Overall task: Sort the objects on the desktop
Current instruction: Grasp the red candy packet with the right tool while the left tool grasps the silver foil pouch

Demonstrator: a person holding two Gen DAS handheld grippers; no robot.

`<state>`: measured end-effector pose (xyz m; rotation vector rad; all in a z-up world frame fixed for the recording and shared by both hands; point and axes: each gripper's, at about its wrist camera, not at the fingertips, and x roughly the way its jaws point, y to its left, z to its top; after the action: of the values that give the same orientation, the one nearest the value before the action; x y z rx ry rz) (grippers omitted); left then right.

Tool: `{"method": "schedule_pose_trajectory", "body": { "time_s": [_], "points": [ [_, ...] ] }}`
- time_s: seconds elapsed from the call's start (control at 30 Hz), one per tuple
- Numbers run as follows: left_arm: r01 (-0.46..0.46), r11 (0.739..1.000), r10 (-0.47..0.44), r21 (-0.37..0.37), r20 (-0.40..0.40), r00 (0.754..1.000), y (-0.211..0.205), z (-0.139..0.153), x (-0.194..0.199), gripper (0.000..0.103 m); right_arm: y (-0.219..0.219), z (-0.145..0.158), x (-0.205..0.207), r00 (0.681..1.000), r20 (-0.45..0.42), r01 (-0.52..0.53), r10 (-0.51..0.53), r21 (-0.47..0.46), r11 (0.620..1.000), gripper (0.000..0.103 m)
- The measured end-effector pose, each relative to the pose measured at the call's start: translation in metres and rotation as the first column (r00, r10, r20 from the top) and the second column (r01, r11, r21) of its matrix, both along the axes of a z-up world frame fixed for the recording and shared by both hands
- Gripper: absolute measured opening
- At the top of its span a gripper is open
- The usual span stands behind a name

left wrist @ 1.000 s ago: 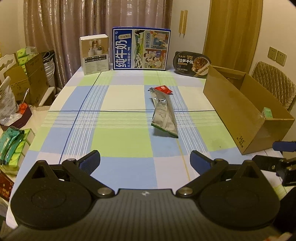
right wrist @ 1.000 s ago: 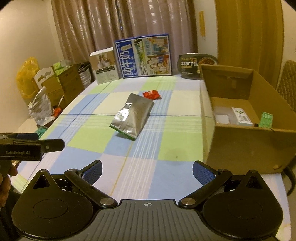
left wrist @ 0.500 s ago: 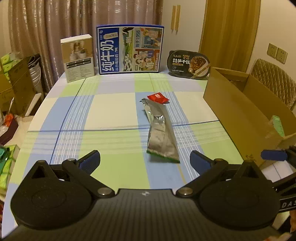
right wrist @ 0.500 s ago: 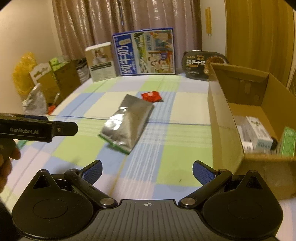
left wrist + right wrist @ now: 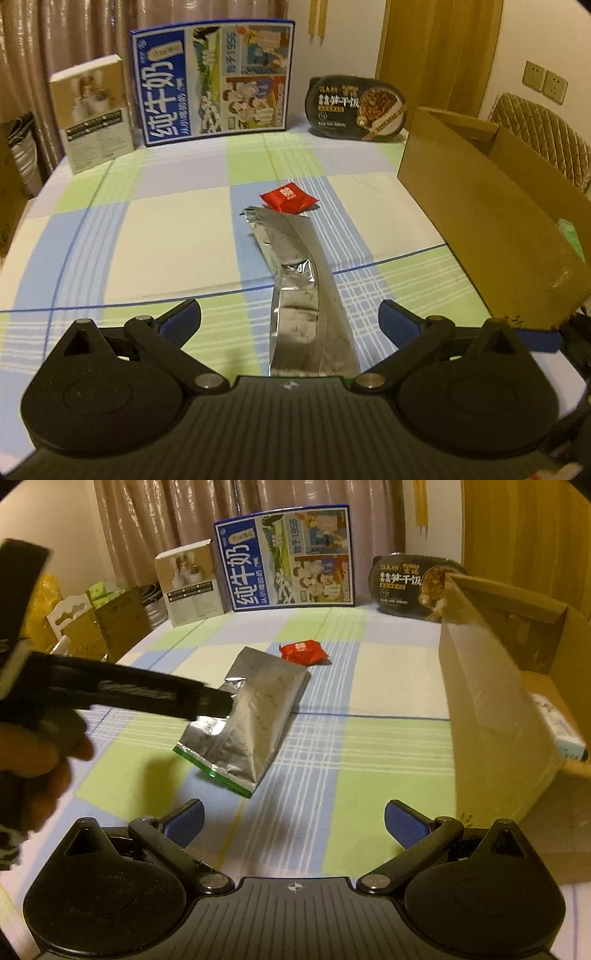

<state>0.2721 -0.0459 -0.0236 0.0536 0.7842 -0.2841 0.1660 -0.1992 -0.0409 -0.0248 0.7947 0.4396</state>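
Loose still: one silver pouch (image 5: 303, 295), one red packet (image 5: 289, 198) (both grippers (image 5: 290, 319) (image 5: 293, 818) spread, empty).

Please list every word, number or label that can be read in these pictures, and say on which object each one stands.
"纯牛奶": large white characters on the blue milk carton.
"1956": beside it on the same carton; the first characters are blurred.
"笋干饭": on the black oval meal box; its other lines are too small to read.
White box: text too small.
Red packet: mark blurred.
Left gripper side lettering, seen from the right wrist: blurred.
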Motion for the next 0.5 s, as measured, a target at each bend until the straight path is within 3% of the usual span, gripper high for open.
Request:
{"method": "schedule_pose_trajectory", "body": {
  "time_s": [0.3,0.37,0.43,0.5],
  "points": [
    [0.08,0.997,-0.079,0.014,-0.068,0.995,-0.021,-0.03,0.036,0.087,0.008,-0.018,0.001,0.999,-0.024,-0.025,0.024,-0.021,0.999,0.101],
    [0.086,0.996,-0.084,0.024,-0.081,0.993,-0.024,-0.035,0.039,0.076,0.008,-0.022,0.001,0.999,-0.03,-0.03,0.029,-0.026,0.999,0.101],
    [0.084,0.995,-0.079,0.044,-0.097,0.992,-0.025,-0.041,0.041,0.054,0.009,-0.024,0.001,0.999,-0.031,-0.035,0.034,-0.031,0.999,0.101],
    [0.08,0.996,-0.076,0.036,-0.099,0.992,-0.02,-0.043,0.04,0.051,0.009,-0.024,0.002,0.999,-0.031,-0.039,0.038,-0.033,0.999,0.101]
  ]
}}
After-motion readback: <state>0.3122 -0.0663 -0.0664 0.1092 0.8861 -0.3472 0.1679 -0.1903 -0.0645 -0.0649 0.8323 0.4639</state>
